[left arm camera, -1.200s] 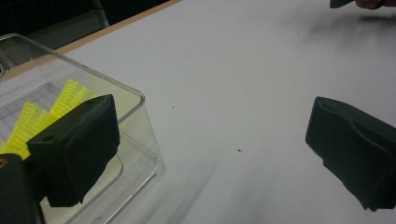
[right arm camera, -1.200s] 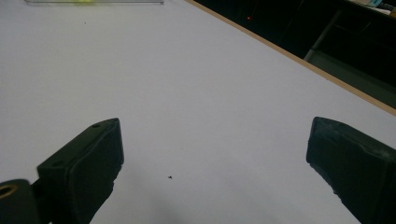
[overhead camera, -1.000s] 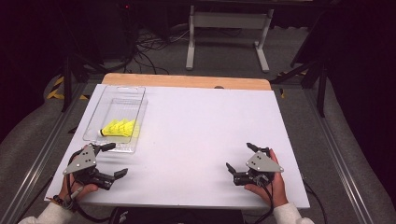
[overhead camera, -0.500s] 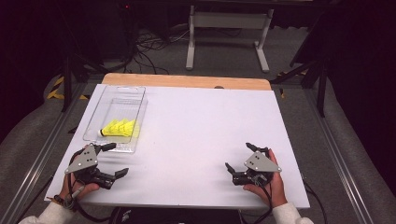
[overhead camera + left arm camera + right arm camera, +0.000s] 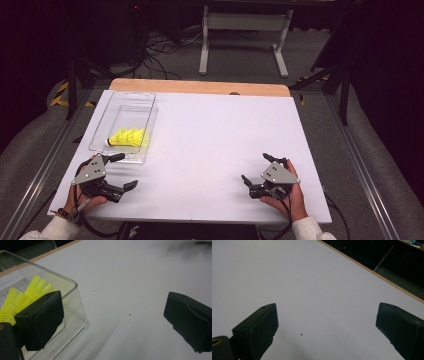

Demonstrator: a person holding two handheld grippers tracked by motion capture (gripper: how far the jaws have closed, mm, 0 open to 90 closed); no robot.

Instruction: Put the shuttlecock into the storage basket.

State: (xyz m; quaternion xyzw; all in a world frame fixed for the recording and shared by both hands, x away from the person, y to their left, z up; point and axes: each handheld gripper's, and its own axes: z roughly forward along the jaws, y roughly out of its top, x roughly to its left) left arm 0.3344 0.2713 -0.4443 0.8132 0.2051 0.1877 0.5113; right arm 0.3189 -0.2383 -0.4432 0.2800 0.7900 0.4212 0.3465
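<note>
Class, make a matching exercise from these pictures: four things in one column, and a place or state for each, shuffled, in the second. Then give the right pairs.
1. shuttlecock
2. clear box
3. left gripper
4. right gripper

a. open, at the near right of the table
b. yellow, lying in the box
c. open, just before the box's near end
d. at the far left of the table

Pairs: 1-b, 2-d, 3-c, 4-a

White rectangular worktop [image 5: 210, 145], wooden far edge; one clear plastic rectangular tray [image 5: 112, 120] lying just ahead of the left claw [image 5: 121, 171].
</note>
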